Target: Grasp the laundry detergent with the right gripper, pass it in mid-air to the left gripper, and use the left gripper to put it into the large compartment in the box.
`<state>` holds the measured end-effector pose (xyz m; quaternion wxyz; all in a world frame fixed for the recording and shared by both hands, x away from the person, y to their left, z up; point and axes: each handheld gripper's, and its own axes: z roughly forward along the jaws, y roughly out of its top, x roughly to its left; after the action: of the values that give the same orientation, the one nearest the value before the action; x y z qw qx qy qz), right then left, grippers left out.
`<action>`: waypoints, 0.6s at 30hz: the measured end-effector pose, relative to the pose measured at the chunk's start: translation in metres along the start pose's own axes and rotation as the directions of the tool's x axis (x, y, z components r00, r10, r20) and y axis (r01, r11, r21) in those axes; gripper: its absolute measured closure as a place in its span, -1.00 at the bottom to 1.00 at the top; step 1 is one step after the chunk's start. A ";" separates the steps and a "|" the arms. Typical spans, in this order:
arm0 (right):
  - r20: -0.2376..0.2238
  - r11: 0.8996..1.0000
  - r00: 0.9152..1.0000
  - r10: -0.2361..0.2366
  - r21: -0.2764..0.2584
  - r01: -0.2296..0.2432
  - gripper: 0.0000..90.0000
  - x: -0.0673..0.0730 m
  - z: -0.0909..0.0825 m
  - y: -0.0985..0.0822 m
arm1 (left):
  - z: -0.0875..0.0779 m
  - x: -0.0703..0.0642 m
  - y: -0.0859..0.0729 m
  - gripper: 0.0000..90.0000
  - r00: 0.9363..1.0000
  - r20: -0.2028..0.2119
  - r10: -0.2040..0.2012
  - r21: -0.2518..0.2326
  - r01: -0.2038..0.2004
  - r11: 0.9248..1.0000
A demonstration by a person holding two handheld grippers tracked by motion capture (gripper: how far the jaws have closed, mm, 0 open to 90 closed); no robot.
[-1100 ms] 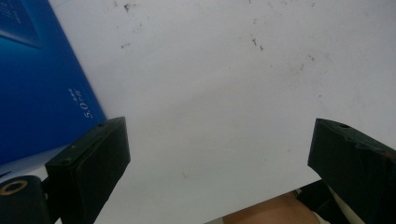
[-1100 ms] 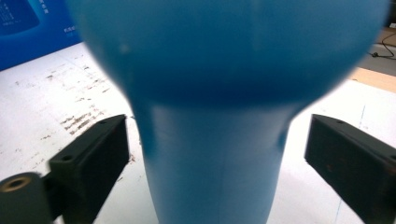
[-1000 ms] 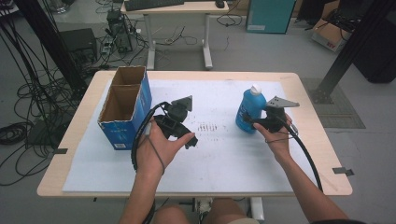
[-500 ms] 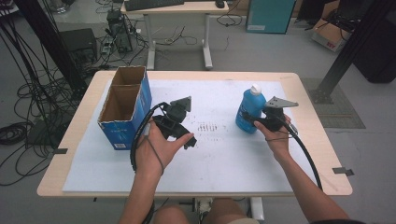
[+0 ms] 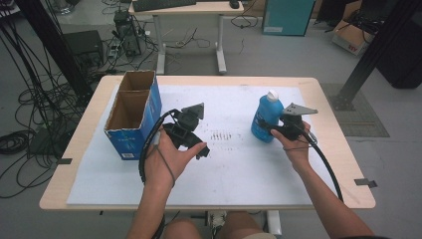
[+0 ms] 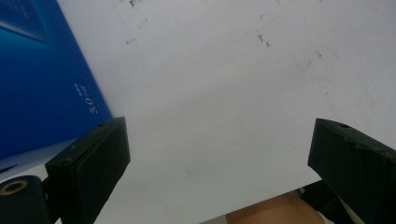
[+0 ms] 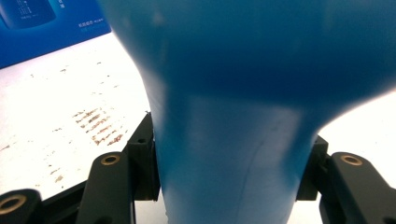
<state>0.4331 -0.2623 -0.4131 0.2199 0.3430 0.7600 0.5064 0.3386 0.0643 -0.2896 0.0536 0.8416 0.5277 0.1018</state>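
Note:
A blue bottle [image 5: 266,118] with a white cap stands upright on the white sheet at the right. My right gripper [image 5: 268,129] reaches it from the right and is shut on it. Its jaws have just been closing, and in the right gripper view both pads press the narrow waist of the bottle [image 7: 233,121] at the right gripper [image 7: 229,175]. Near the table's middle, my left gripper [image 5: 191,142] is held in an upturned hand. In the left gripper view the left gripper [image 6: 219,158] stands open over bare white sheet with nothing between its jaws.
An open blue cardboard box [image 5: 132,117] with two compartments stands at the left of the table, and its wall [image 6: 37,79] lies close beside the left gripper. The white sheet [image 5: 239,169] has dark scuff marks [image 5: 219,135] at its middle. Cables trail from both grippers.
The right gripper's jaws have come together against the bottle. Both hands, the bottle and the box stay where they were.

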 end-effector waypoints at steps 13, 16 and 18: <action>-0.002 1.000 1.000 0.003 0.000 -0.003 -0.06 0.000 0.000 0.000 | 0.000 0.000 -0.001 -0.87 1.000 -0.001 -0.005 -0.003 0.005 1.000; -0.005 1.000 1.000 0.001 0.002 -0.001 -0.05 -0.001 0.000 0.000 | -0.001 0.000 -0.001 -0.87 1.000 -0.003 -0.005 -0.003 0.005 1.000; -0.004 1.000 1.000 0.007 -0.005 -0.007 -0.04 -0.001 0.000 -0.001 | -0.001 0.000 -0.001 -0.87 1.000 -0.002 -0.006 -0.004 0.006 1.000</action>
<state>0.4334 -0.2633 -0.4135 0.2171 0.3442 0.7580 0.5098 0.3380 0.0645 -0.2888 0.0551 0.8398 0.5301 0.1037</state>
